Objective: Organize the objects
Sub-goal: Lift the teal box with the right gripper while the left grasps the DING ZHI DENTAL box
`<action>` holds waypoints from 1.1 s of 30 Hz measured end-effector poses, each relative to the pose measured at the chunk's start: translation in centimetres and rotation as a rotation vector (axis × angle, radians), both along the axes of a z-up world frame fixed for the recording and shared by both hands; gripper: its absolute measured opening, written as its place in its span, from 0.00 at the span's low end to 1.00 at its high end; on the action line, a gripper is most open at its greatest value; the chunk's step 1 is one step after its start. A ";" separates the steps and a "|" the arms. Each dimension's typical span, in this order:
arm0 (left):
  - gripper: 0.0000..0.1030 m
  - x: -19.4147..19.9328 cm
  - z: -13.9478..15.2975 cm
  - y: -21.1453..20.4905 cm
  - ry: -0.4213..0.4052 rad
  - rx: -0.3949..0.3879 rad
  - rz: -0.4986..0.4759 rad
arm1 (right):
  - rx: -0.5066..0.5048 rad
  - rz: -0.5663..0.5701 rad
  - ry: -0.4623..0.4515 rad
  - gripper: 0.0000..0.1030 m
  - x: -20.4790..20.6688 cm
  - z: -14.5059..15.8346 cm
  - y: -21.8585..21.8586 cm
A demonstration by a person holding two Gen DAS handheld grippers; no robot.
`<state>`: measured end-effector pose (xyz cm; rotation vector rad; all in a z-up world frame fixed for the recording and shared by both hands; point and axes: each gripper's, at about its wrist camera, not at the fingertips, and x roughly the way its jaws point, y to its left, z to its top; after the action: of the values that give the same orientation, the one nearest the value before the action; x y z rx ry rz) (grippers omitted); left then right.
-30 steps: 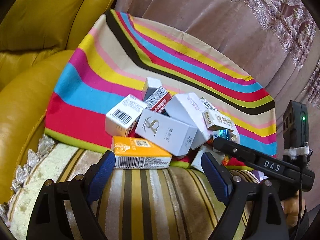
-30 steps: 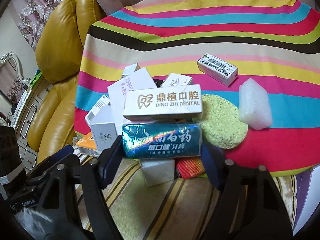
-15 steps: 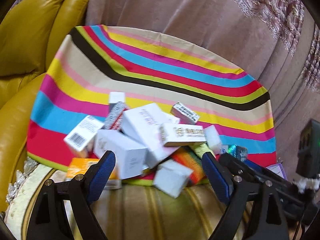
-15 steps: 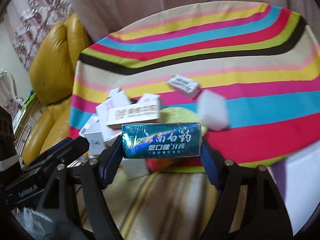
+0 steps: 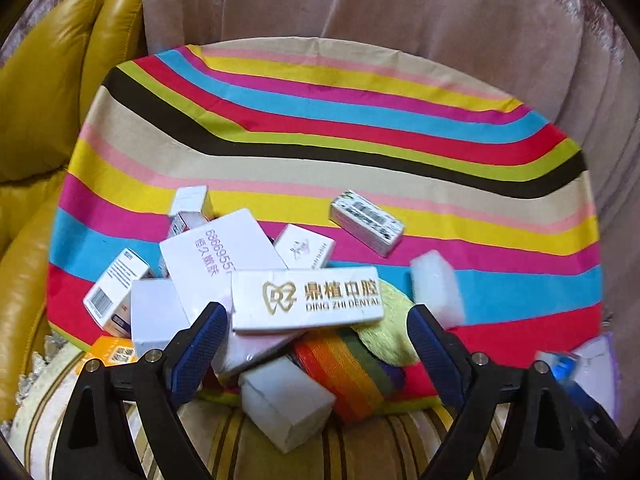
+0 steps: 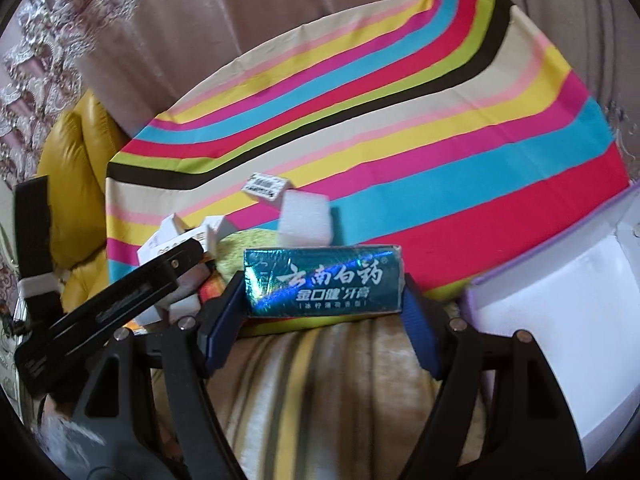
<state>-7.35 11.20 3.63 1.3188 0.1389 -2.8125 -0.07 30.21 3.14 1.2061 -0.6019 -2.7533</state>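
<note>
Teal toothpaste box sits crosswise between the blue pads of the right gripper, one short end against each pad; gripper clamped on it, box lifted above the near edge of the striped cloth. A white-and-lilac open box lies just to its right. Left gripper hangs spread wide over the heap, jaws apart, gripping nothing; its left pad looks close to or against the white cartons, contact unclear. Directly between and beyond its pads: the white dental box with gold lettering, lying on top of the pile, tilted slightly. Beneath it a rainbow-striped pack and a yellow-green sponge. A plain white carton has slid off the cloth edge onto the striped cushion. Left of the pile, a barcode carton and an orange box. Farther out on the cloth, apart from the heap, a small barcode box and a white foam block. Yellow leather armchair at the left.
</note>
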 end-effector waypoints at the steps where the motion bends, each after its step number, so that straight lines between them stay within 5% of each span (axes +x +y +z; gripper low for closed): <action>1: 0.91 -0.4 -0.1 0.2 -0.001 -0.023 0.018 | -0.005 -0.015 -0.002 0.74 0.2 -0.1 0.4; 7: 0.90 -1.5 -0.5 1.0 -0.022 -0.142 0.086 | 0.010 -0.053 -0.015 0.74 0.8 -0.2 1.7; 23: 0.95 -2.0 -0.8 1.2 -0.022 -0.203 0.111 | 0.014 -0.085 -0.033 0.74 1.1 -0.5 2.3; 26: 0.83 -2.1 -1.1 1.4 -0.024 -0.239 0.118 | 0.019 -0.089 -0.030 0.74 1.3 -0.4 2.3; 33: 0.83 -1.4 -0.8 2.8 0.003 -0.268 0.061 | 0.028 -0.112 -0.047 0.74 1.9 -0.4 3.0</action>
<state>-8.76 14.01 2.80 1.2281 -0.1878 -2.6663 1.79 33.21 2.71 1.2849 -0.6572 -2.8402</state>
